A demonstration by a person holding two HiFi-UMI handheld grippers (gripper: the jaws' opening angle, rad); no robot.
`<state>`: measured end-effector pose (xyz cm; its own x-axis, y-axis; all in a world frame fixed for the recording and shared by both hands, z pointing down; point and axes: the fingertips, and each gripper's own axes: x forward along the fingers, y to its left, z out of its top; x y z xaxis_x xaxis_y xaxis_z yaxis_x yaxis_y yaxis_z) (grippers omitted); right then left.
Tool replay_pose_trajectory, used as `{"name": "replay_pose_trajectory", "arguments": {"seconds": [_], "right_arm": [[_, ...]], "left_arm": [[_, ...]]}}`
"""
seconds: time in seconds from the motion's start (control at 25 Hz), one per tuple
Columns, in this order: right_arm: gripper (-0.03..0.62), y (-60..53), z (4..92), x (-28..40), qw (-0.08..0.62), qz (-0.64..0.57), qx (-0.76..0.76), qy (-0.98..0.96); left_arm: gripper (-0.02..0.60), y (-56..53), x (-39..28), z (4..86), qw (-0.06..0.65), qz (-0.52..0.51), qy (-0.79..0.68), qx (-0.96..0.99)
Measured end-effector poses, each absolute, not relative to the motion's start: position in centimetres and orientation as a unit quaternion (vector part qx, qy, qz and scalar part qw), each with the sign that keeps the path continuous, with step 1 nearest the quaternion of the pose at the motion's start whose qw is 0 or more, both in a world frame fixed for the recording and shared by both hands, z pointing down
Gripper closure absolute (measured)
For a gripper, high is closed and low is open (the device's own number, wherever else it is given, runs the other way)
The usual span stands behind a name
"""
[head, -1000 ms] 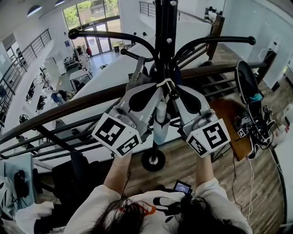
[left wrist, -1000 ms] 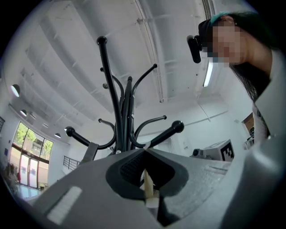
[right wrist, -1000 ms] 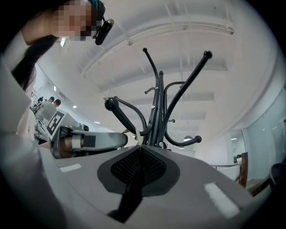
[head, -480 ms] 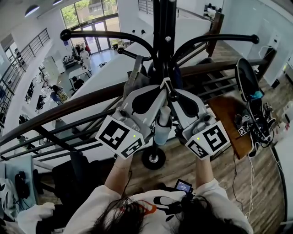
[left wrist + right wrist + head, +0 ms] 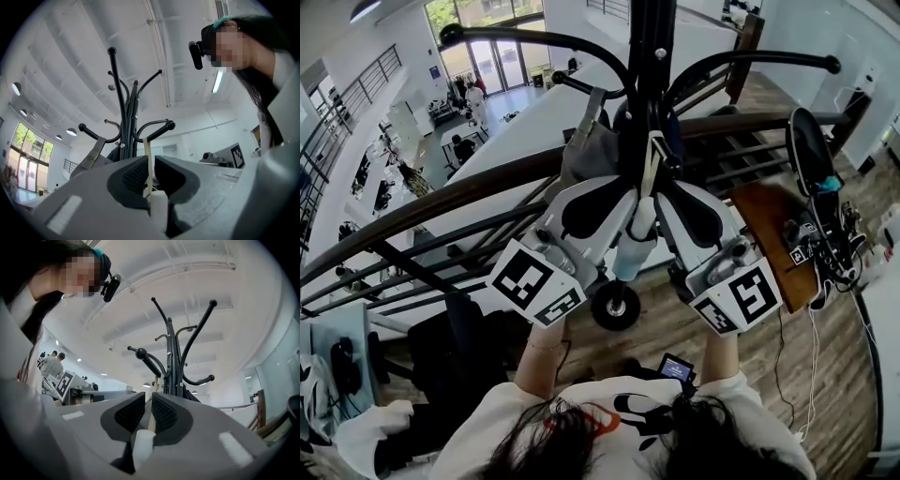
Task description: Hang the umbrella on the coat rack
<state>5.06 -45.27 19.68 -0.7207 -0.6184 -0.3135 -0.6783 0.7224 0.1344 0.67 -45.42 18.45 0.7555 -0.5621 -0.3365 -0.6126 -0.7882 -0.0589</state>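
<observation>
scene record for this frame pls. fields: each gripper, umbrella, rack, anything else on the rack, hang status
left gripper: shut on the umbrella strap
right gripper: shut on the same strap
umbrella: folded, pale, hanging below between the two grippers
coat rack: black pole with curved, ball-tipped hooks, straight ahead
grey bag: hung on the rack, left of the pole
hang status: strap runs up to a lower hook; cannot tell whether it is over it
</observation>
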Motion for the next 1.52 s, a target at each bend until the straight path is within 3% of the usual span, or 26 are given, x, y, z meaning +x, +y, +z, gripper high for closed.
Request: {"name": "replay_pose_trajectory", "arguments": {"seconds": [0.64, 1.08, 1.52], "right_arm": [[0.537, -38.9, 29.9, 0.6, 0.078, 0.012, -0.382, 0.921], [0.539, -31.2, 36.6, -3.0, 0.06, -0.058, -0.429, 0.899], [0.548, -26.2, 40.7, -3.6, 0.014, -0.106, -0.455, 0.884]], "left_arm": [[0.537, -38.9, -5.3, 32.7, -0.062, 0.094, 0.353, -0.929], [0.537, -31.6, -9.0, 38.8, -0.105, 0.052, 0.335, -0.935], [0.537, -25.9, -8.2, 43.1, -0.14, 0.017, 0.296, -0.945]]}}
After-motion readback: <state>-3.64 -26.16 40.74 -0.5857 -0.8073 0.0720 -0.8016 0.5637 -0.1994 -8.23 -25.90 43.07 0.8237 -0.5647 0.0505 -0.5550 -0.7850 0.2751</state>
